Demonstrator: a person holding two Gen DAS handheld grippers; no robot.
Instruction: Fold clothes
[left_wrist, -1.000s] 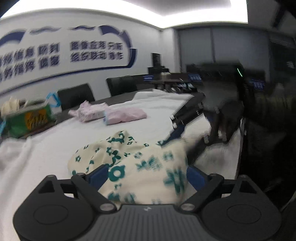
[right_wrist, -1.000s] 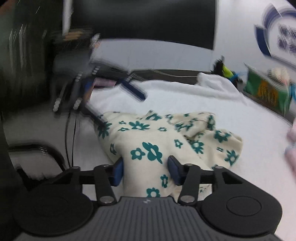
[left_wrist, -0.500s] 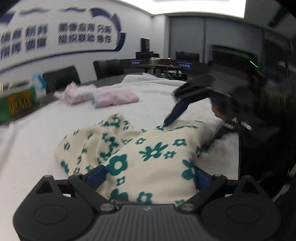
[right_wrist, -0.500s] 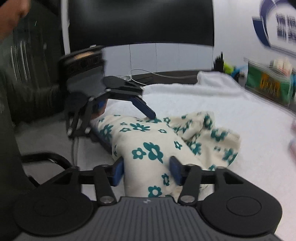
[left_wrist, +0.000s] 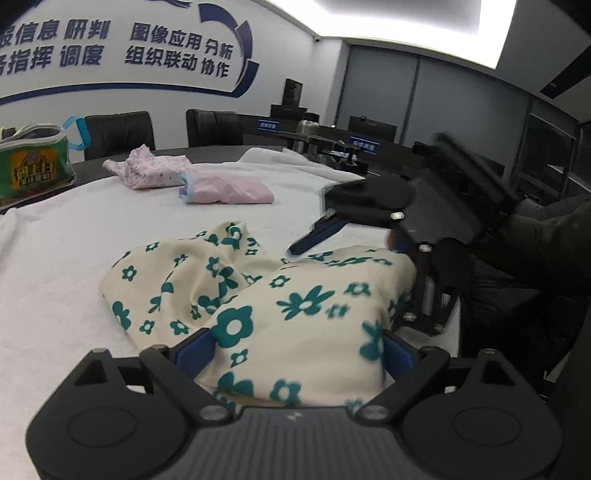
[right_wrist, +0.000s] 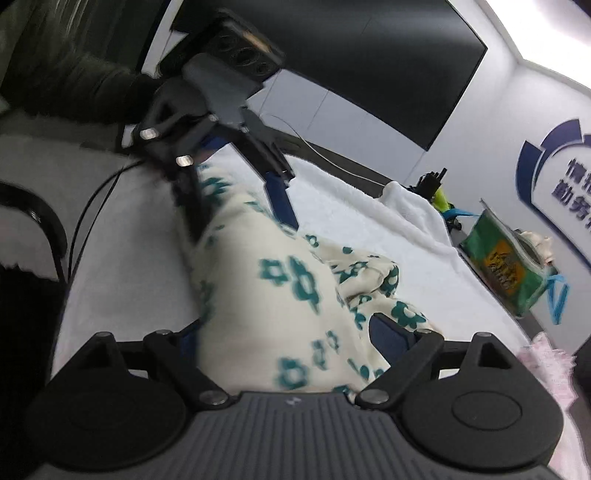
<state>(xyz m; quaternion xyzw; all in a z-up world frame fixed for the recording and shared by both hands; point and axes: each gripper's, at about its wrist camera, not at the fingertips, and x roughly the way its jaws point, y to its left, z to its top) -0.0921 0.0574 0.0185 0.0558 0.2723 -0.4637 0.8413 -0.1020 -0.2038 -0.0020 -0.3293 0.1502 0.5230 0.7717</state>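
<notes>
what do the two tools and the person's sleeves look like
Both tools, left and right, are black with ribbed grey bases, round side discs, silver screws and blue finger pads. The sleeve behind the right one is dark and fuzzy.

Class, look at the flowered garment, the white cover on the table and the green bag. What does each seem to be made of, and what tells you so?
Flowered garment: soft cloth, probably knit cotton, matte; it bunches and drapes in rounded folds.
White cover: fluffy fleece or towelling, judging by its fuzzy nap.
Green bag: likely clear glossy plastic with printed green contents or lining and a blue strap; its surface shines.
</notes>
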